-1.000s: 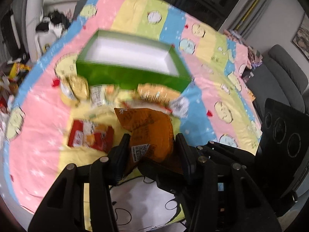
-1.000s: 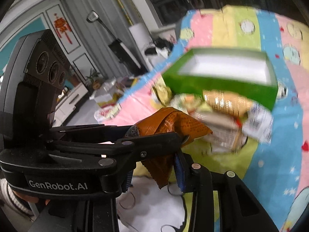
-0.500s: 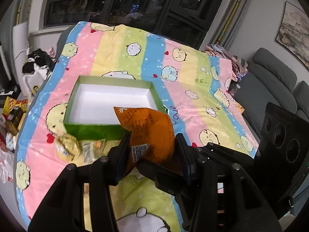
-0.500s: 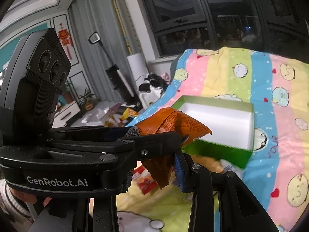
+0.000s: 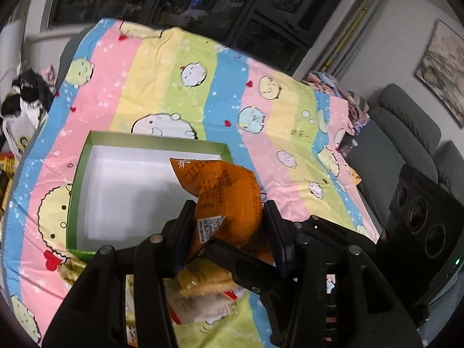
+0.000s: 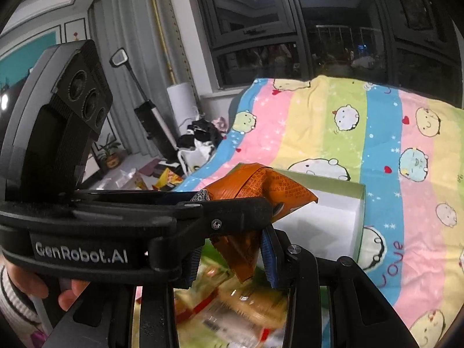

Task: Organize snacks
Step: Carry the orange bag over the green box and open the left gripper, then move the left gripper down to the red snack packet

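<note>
Now carried over the green box (image 5: 78, 185), orange snack bag (image 5: 229, 203): light, crinkly, soft, pinched at its lower end by both left gripper (image 5: 229, 229) and right gripper (image 6: 232, 258).

The lower end of the orange snack packet (image 5: 229, 203) is hidden between the left gripper (image 5: 229, 229) fingers. The green box (image 5: 87, 156) has its near right corner covered by the packet. The snack pile (image 6: 229, 304) below is blurred, perhaps biscuit packs; its labels are unreadable.
</note>
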